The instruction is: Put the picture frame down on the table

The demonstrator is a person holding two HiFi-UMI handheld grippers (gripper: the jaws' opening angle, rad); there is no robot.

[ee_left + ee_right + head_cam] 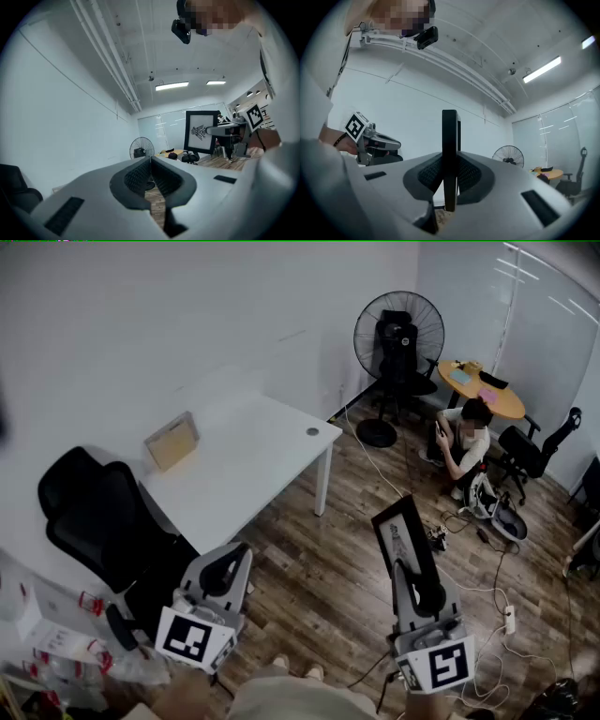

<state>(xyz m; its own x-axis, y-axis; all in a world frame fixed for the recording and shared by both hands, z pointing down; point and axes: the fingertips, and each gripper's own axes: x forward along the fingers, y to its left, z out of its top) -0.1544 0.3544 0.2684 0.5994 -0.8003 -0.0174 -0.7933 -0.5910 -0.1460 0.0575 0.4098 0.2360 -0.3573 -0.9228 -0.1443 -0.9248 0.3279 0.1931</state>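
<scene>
Left gripper [234, 559] is idle, fingers pressed together on nothing. Right gripper [412, 579] has its fingers pinching the frame [401, 538] edge-on, and it sticks up past them over the floor, so I'd call this the carry step. Next move: bring it over to the worktop [253, 460], well off to the left of those fingers, then lower it.

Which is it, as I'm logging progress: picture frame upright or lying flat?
Upright: the picture frame stands edge-on, clamped in the right gripper.
</scene>
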